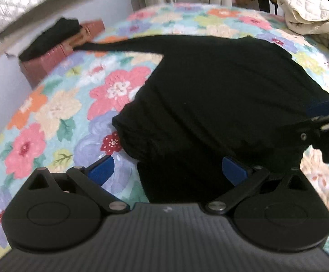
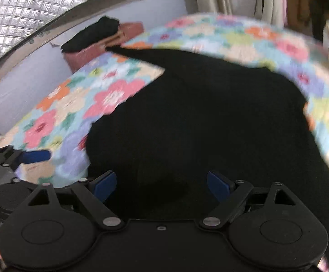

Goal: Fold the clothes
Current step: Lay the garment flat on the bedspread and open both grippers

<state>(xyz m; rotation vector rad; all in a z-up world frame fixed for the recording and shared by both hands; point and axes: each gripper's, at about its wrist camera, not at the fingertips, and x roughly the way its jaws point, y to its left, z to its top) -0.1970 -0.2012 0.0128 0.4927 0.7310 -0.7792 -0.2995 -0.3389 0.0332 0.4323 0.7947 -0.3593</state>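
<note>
Black shirt [image 1: 209, 90] lies on the flowered bed [image 1: 51, 113], body bunched, one sleeve [image 1: 123, 44] stretched out. Both the left gripper [image 1: 168, 170] and right gripper [image 2: 161, 182] have fingers spread, holding nothing. The folding seems only begun; most is left.

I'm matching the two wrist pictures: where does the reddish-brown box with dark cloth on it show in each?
Left wrist: reddish-brown box at upper left, beyond the floral bedspread.
Right wrist: the box at upper left of centre.
Shared landmark: the black garment's long sleeve points to it.
</note>
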